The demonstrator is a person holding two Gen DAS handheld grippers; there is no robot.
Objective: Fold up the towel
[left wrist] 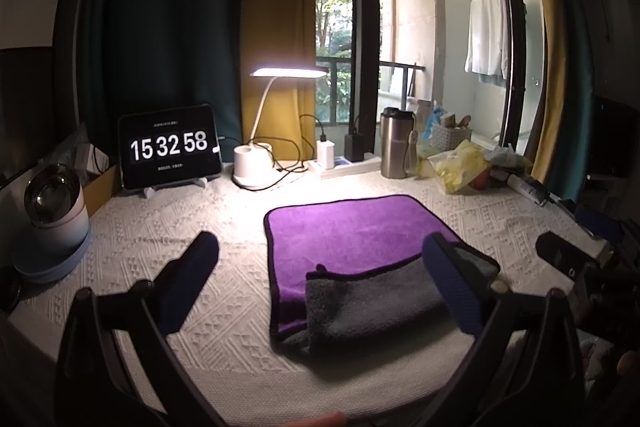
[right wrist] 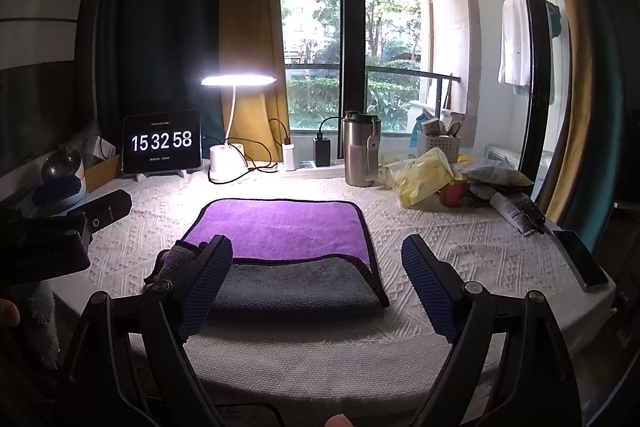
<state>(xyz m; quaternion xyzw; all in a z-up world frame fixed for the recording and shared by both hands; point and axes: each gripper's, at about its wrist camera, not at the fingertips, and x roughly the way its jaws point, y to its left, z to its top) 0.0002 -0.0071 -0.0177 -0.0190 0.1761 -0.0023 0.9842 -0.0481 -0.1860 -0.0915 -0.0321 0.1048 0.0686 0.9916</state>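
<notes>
While both hand-held grippers [left wrist: 320, 259] [right wrist: 316, 255] gape empty, finger [right wrist: 208, 275] hides towel [right wrist: 280, 227] corner.

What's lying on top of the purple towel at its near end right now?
A grey flap, the towel's own underside folded over, covers the near strip, its near-left corner bunched. Both open grippers, left and right, touch nothing. Whatever lies beneath the flap is hidden.
</notes>
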